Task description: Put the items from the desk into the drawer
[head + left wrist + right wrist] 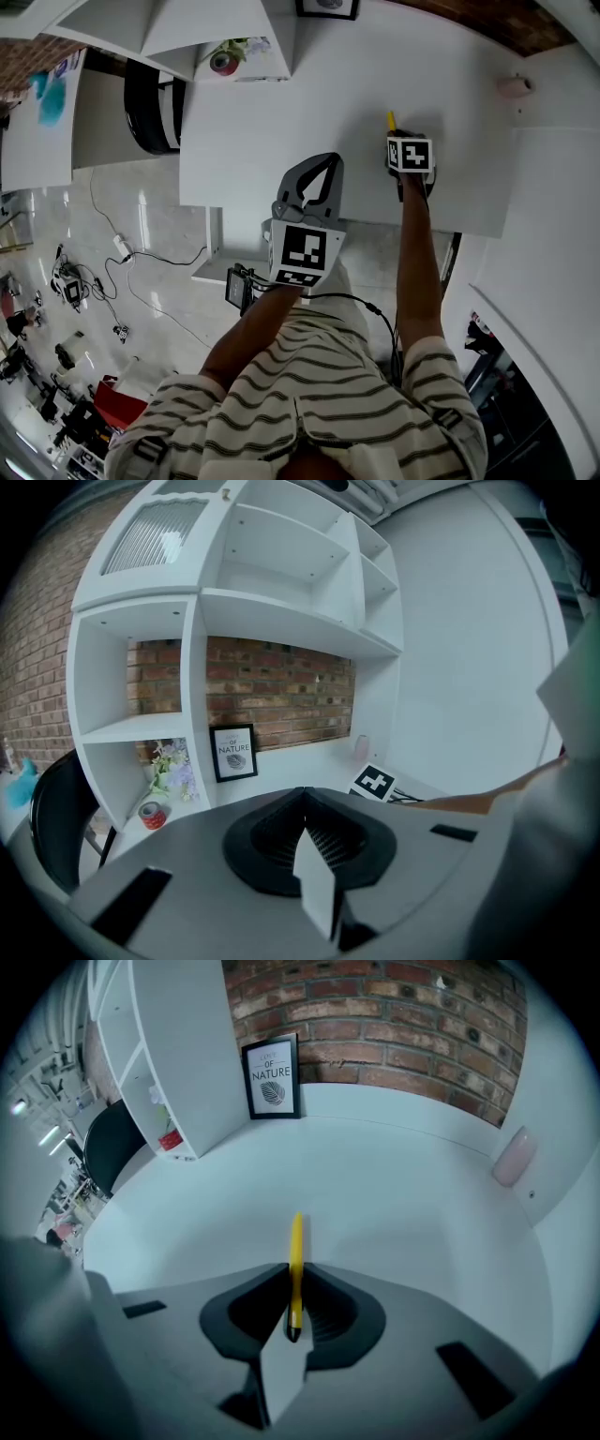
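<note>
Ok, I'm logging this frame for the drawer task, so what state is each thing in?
left gripper: shut, empty.
right gripper: shut on the yellow pen.
yellow pen: clamped, sticking out forward over the desk.
framed print: upright against the brick wall.

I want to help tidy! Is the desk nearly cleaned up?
Done: nothing I can confirm, as no view shows inside a drawer. In hand: the right gripper is shut on a yellow pen over the white desk. The left gripper is shut and empty. Left: that pen must reach the drawer, and a small pink item waits at the desk's back corner.
</note>
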